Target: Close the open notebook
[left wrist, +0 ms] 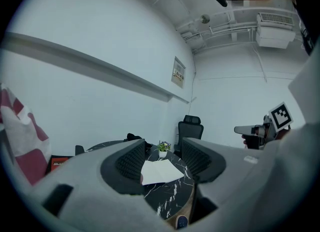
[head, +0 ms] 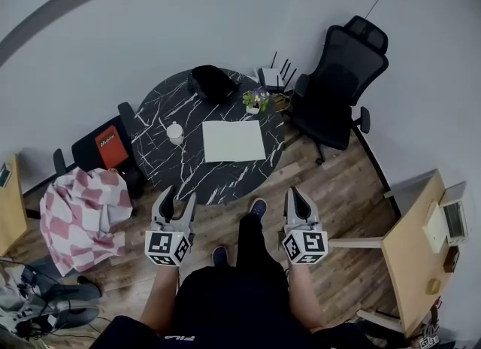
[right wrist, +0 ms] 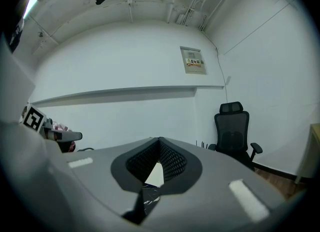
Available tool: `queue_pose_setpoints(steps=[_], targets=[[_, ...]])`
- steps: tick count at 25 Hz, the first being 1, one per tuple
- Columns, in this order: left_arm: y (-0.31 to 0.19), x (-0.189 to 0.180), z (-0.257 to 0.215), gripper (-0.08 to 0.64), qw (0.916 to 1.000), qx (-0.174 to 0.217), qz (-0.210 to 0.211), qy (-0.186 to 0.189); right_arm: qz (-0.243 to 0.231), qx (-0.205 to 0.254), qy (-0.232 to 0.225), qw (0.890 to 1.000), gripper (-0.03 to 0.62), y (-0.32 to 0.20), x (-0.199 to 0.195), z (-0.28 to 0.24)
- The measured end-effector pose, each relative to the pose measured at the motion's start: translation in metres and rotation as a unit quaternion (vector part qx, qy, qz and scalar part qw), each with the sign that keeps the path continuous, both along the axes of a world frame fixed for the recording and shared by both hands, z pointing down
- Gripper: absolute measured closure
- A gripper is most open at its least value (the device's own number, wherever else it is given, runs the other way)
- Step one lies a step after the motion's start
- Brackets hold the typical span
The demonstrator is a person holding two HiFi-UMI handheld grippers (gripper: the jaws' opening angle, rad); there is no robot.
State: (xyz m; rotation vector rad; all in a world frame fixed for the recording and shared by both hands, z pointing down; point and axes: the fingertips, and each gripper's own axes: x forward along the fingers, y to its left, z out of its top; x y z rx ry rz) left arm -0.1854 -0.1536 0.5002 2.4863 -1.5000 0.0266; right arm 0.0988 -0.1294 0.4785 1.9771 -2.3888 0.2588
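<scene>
- Black marble-look round table (head: 218,178) with white veins. The open notebook (head: 234,141) lies flat on it, a bit right of the middle, toward the right edge.
- White cup (head: 175,133) sits left of the notebook, and a little potted plant (head: 256,101) is by the far right edge.
- Left gripper (head: 180,194) hangs just off the table's near edge, jaws wide apart, nothing between them.
- Right gripper (head: 298,193) is off the near edge too, jaws pinched tip to tip, empty.
</scene>
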Motion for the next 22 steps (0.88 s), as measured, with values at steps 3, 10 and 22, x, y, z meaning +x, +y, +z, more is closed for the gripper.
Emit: queue_pose_setpoints(steps=[3,10,22], targets=[[-0.015,0.005,0.006,0.341,1.0,0.0,-0.005,0.0,-0.008,0.004,-0.002,1.0,0.581,-0.018,0.003,0.004],[-0.056,0.021,0.017,0.341,0.9999,-0.002,-0.017,-0.001,-0.024,0.008,-0.005,1.0,0.581,-0.066,0.015,0.01],[-0.121,0.045,0.063,0.341,0.9987,-0.032,-0.033,-0.024,-0.04,0.006,-0.011,0.999,0.581,-0.136,0.036,0.023]])
